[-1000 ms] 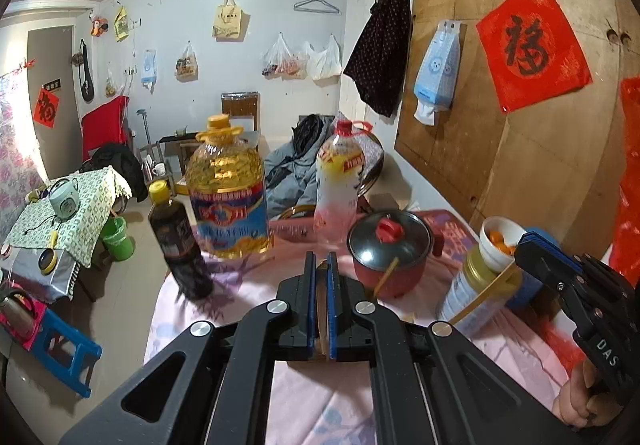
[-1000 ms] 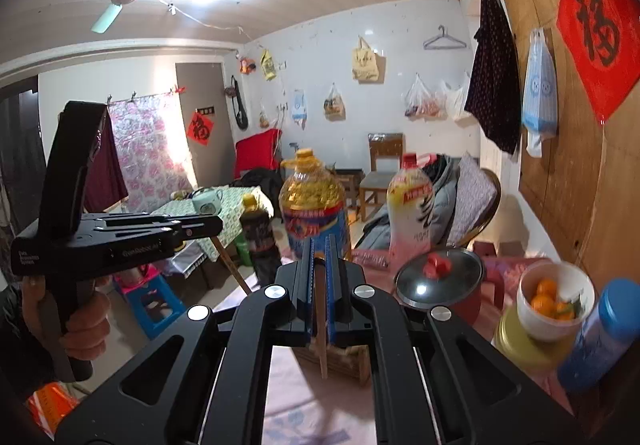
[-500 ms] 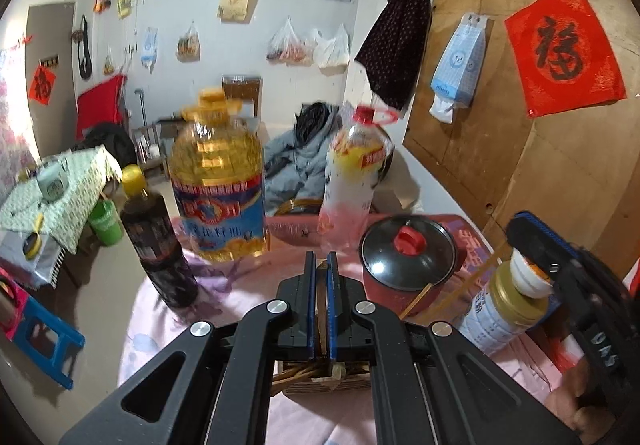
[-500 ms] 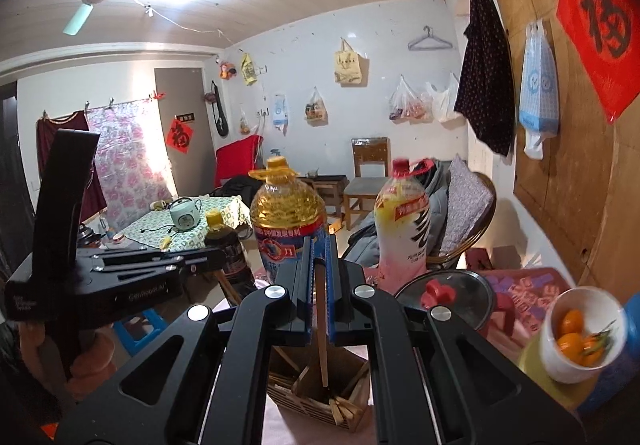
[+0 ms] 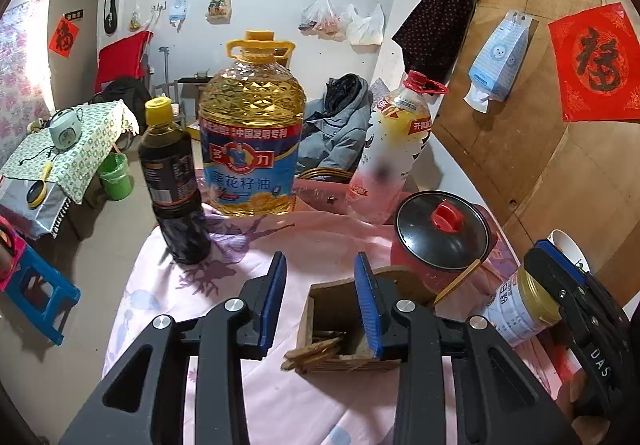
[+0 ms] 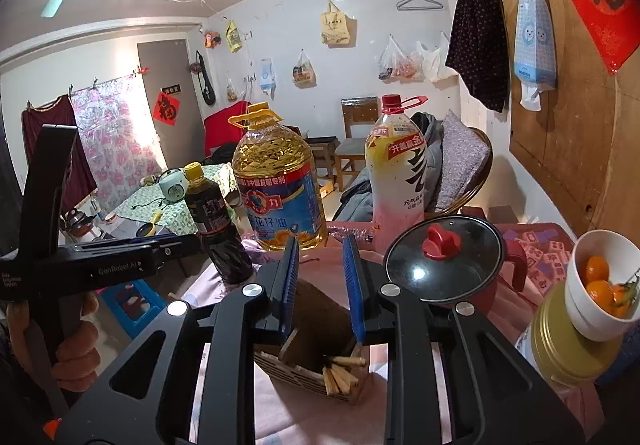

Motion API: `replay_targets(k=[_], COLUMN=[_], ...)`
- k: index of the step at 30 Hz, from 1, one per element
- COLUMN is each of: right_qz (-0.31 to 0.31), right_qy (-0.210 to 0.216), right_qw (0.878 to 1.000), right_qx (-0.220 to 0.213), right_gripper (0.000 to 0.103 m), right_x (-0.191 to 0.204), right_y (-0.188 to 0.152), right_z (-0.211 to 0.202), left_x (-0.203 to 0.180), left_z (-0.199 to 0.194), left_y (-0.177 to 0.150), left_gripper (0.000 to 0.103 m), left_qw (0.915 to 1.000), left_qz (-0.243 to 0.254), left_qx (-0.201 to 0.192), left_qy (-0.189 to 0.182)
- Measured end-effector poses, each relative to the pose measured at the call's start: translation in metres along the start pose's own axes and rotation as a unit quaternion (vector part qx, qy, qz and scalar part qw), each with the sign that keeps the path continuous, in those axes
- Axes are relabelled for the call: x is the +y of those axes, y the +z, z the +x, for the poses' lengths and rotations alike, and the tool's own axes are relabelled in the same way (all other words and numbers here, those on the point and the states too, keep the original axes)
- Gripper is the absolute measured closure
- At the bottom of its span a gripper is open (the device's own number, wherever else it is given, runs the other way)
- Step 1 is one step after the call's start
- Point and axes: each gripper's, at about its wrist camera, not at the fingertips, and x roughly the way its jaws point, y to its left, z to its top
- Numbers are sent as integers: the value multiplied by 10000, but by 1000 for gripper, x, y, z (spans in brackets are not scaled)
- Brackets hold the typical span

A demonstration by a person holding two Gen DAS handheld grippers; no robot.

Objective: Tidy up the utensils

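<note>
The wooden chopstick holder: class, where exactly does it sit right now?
In the right wrist view the wooden chopstick holder sits low centre on the pink tablecloth, under the right gripper, left of the red pot.

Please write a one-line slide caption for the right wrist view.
Open right hand-held gripper above wooden holder containing chopsticks.

Left gripper (image 5: 320, 297) and right gripper (image 6: 320, 277) now open, chopsticks (image 6: 340, 375) dropped into holder (image 6: 308, 377)

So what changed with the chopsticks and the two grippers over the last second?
Both let go. The left hand-held gripper and right hand-held gripper, each shut on a chopstick before, are now open and empty above the wooden holder, where chopsticks now lie. One chopstick leans by the red pot. Bottles and pot stayed put.
</note>
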Motion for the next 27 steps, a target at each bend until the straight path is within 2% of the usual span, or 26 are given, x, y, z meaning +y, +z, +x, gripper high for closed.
replay_targets(k=[13,17,23,27], right_qz=[24,1,-53,-87], right_qy=[126,223,367,380], right_qw=[9999,9995,9983,9977], right_qx=[-90,-211,-441,-550], right_gripper=[77,73,72,64], right_x=[8,14,22,26], right_y=[-12,-13,-13,-13], right_z=[-48,-71,-108,-132], left_x=[-17,-29,-43,-49], left_z=[-52,-80,-125,-150], left_y=[-28,-36,-48,-57], left_gripper=[64,54,40,32], left_qw=[9994,9981,9956,9943], left_qz=[68,135,117,66], left_qx=[-82,-287,-561,-683], left_qy=[326,530,741,814])
